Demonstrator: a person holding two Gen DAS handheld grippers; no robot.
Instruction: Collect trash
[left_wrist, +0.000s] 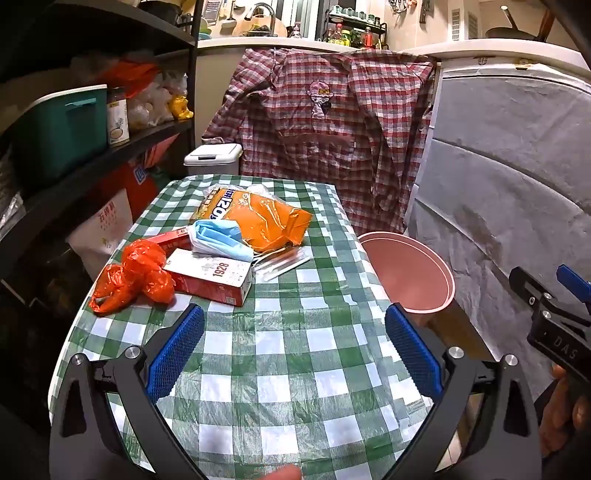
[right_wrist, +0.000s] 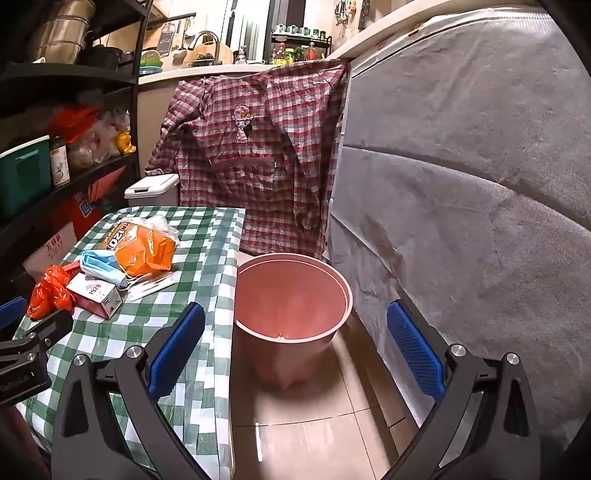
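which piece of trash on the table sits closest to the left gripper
The red and white box marked 1928: its near corner reaches furthest toward the open left gripper. The crumpled orange bag lies just left of it; the blue mask lies behind.

The left wrist view looks along the table (left_wrist: 295, 369) from its near edge. The right wrist view faces the pink bin (right_wrist: 291, 295) off the table's right edge; both share them.

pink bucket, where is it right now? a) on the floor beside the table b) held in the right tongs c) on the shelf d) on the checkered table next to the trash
a: the pink bucket stands on the tiled floor just off the edge of the checkered table, empty inside, with no tongs touching it.
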